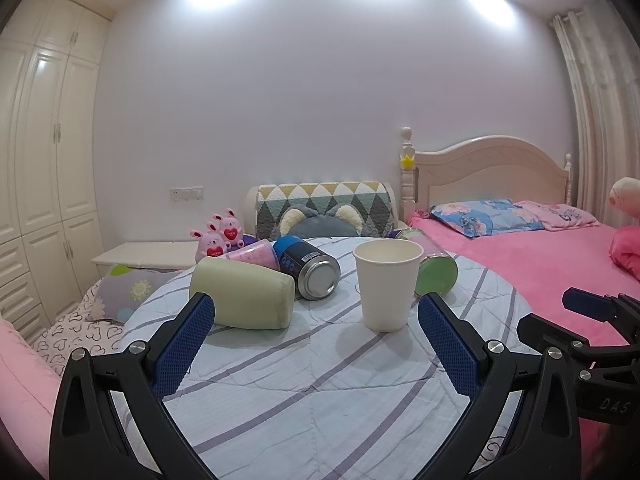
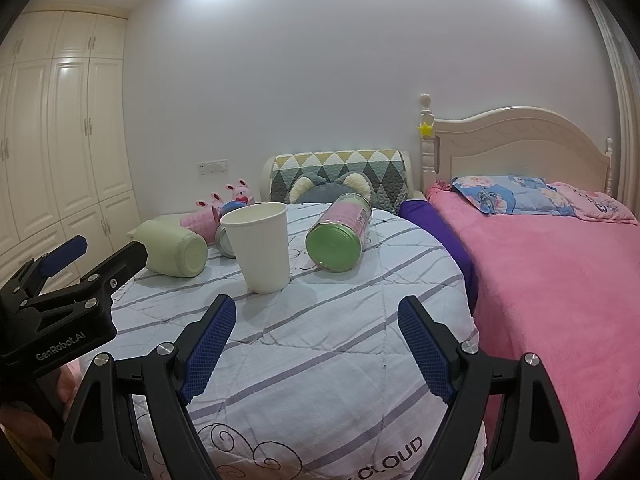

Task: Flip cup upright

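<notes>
A white paper cup (image 1: 386, 284) stands upright, mouth up, on the striped quilt (image 1: 312, 380); it also shows in the right wrist view (image 2: 262, 252). My left gripper (image 1: 316, 316) is open and empty, a little in front of the cup, which sits toward its right finger. My right gripper (image 2: 316, 320) is open and empty, in front of the cup and to its right. The right gripper shows at the right edge of the left wrist view (image 1: 592, 312); the left gripper shows at the left of the right wrist view (image 2: 96, 256).
A pale green cup (image 1: 244, 298) lies on its side left of the paper cup, with a pink cup (image 1: 256, 254) and a blue can (image 1: 310, 266) behind it. A green-lidded jar (image 1: 434, 266) lies on its side to the right. A pink bed (image 1: 560, 272) adjoins at right.
</notes>
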Available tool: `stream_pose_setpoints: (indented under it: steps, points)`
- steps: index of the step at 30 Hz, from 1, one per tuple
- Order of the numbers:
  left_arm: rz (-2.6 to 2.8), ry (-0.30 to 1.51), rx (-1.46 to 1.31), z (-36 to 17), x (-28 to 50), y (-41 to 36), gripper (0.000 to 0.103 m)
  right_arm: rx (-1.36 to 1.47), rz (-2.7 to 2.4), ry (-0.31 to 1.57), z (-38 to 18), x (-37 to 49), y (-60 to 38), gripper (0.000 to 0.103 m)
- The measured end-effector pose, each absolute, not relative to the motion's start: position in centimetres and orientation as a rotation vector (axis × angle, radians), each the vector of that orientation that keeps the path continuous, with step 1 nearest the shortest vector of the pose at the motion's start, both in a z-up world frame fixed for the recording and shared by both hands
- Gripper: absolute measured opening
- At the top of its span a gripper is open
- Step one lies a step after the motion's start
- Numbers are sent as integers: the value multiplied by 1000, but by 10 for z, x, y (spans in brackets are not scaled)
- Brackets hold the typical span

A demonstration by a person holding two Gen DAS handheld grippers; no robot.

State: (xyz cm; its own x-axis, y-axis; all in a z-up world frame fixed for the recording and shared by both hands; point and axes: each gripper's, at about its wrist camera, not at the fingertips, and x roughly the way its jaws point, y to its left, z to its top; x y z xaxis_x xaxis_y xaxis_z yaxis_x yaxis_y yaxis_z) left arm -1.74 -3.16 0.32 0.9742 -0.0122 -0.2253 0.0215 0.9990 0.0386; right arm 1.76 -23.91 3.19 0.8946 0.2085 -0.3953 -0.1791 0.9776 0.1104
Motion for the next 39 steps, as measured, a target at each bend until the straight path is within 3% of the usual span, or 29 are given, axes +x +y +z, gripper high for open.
stream_pose_setpoints:
  steps: [39]
  points:
    - [-16, 235, 35, 4, -15, -30, 103, 47, 208, 429, 29, 17, -235, 85]
